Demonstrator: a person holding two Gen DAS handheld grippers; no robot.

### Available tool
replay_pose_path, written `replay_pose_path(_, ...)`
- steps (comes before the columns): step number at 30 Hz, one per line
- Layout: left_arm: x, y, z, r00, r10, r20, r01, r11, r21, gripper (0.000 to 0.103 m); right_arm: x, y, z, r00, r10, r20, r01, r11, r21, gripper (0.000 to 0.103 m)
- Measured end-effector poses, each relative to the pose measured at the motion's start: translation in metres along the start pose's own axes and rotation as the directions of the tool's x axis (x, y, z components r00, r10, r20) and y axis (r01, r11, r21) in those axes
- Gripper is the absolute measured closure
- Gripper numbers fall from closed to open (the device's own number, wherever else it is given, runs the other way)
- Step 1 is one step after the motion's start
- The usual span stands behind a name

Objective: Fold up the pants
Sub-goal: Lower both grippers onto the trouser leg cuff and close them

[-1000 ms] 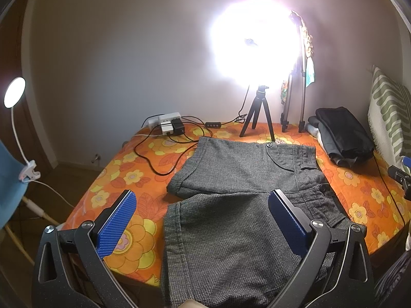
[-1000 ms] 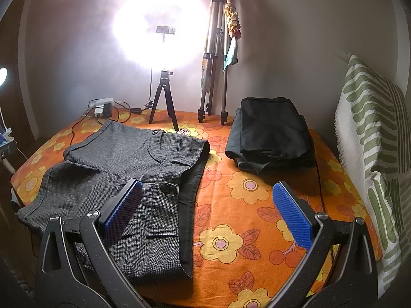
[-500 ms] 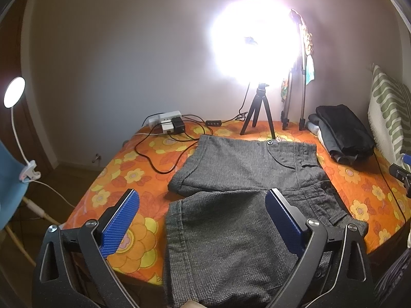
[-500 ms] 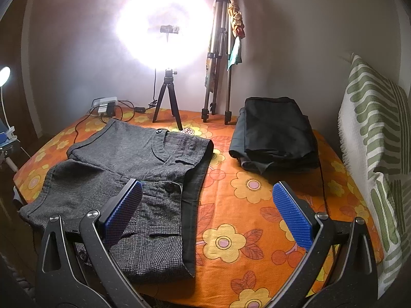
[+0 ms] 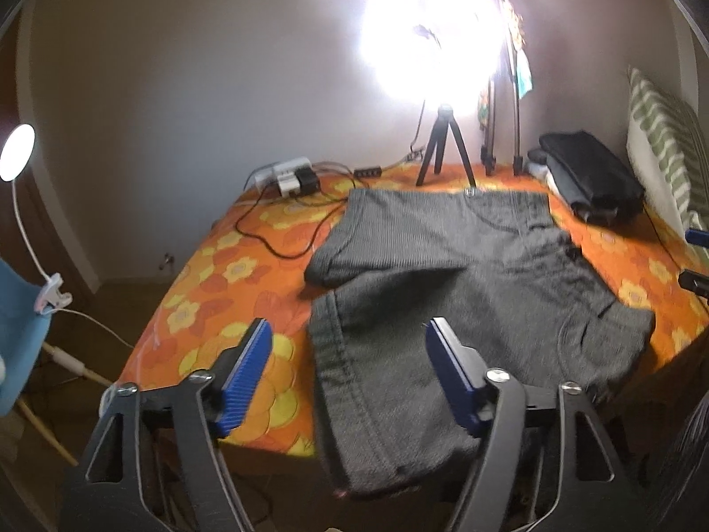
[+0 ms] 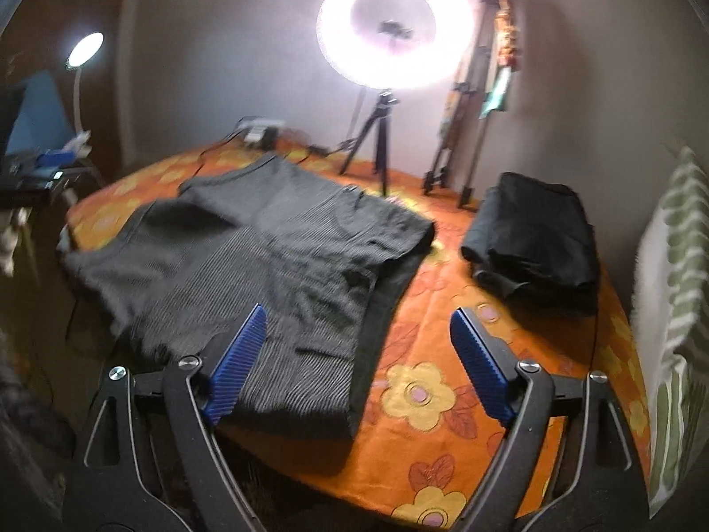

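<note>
Grey short pants lie spread flat on the orange flowered bed cover; the near leg hangs over the front edge. They also show in the right wrist view. My left gripper is open and empty, above the hem of the near leg. My right gripper is open and empty, above the waistband end near the front edge.
A folded black garment lies at the back right. A ring light on a small tripod, taller tripods, a power strip with cables stand at the back. A striped pillow is right. A clip lamp is left.
Both grippers have pulled back and risen, so the bed's front edge now shows. The right view has swung left. The pants have not moved.
</note>
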State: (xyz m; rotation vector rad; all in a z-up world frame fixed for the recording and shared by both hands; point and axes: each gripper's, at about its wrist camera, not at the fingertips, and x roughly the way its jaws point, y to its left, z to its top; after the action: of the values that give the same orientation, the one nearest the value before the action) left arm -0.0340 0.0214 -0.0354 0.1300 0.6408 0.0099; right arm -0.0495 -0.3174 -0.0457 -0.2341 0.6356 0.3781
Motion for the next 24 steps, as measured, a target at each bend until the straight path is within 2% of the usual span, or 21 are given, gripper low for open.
replay_pose_path(2, 0.001, 0.000, -0.008, 1.000, -0.013, -0.024, 0.013, 1.000, 0.027, 0.040, 0.002, 0.005, -0.005, 0.999, 0.029, -0.017, -0.030, 0.999, -0.030, 0.019)
replay_pose_path(7, -0.003, -0.005, -0.027, 0.996, -0.052, -0.072, 0.060, 0.991, 0.119, 0.040, 0.008, 0.025, -0.022, 0.993, 0.095, -0.071, -0.104, 0.984, -0.142, 0.022)
replay_pose_path(10, -0.008, -0.014, -0.038, 0.993, -0.068, -0.097, 0.087, 0.974, 0.208, 0.040, 0.012, 0.034, -0.031, 0.986, 0.127, -0.109, -0.147, 0.970, -0.194, 0.022)
replay_pose_path(14, -0.010, -0.020, -0.045, 0.985, -0.103, -0.138, 0.138, 0.952, 0.275, 0.040, 0.019, 0.043, -0.039, 0.977, 0.146, -0.153, -0.180, 0.952, -0.246, 0.022)
replay_pose_path(17, -0.007, -0.025, -0.051, 0.977, -0.112, -0.180, 0.168, 0.928, 0.332, 0.040, 0.023, 0.046, -0.042, 0.971, 0.157, -0.181, -0.202, 0.944, -0.262, 0.022)
replay_pose_path(24, 0.004, -0.042, -0.072, 0.959, -0.082, -0.272, 0.214, 0.838, 0.501, 0.039, 0.036, 0.054, -0.046, 0.956, 0.172, -0.240, -0.241, 0.923, -0.299, 0.022)
